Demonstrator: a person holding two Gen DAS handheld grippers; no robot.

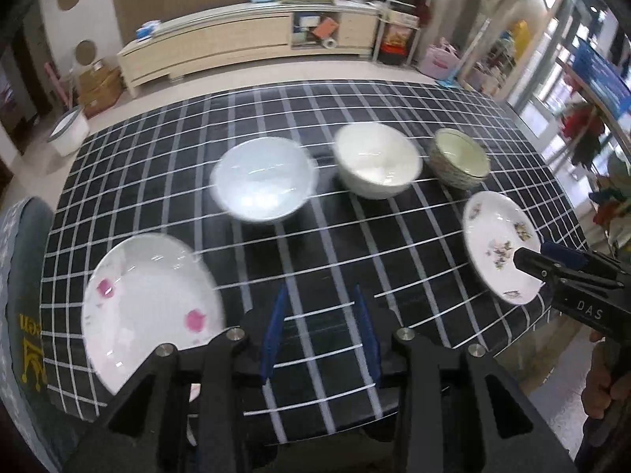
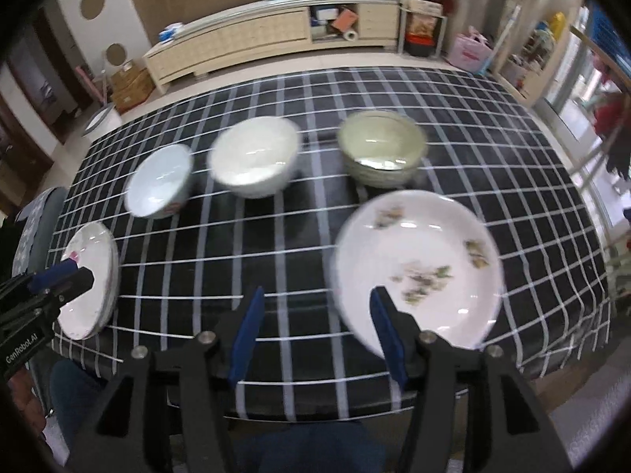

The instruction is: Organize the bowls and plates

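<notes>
On the black checked tablecloth [image 1: 315,244] stand a pale blue bowl [image 1: 263,179], a white bowl [image 1: 376,164] and a greenish patterned bowl [image 1: 459,157] in a row. A white plate with pink flowers [image 1: 150,311] lies at the front left, a white plate with green-purple flowers [image 1: 499,244] at the front right. My left gripper [image 1: 320,329] is open and empty, just right of the pink-flower plate. My right gripper [image 2: 317,327] is open and empty, its right finger [image 2: 388,331] over the near rim of the floral plate [image 2: 418,268]. The bowls [image 2: 254,161] lie beyond.
A padded chair back [image 1: 23,315] stands at the table's left. A long low cabinet [image 1: 244,39] and shelves line the far wall, with a bucket [image 1: 69,130] on the floor. The table's near edge is right below both grippers.
</notes>
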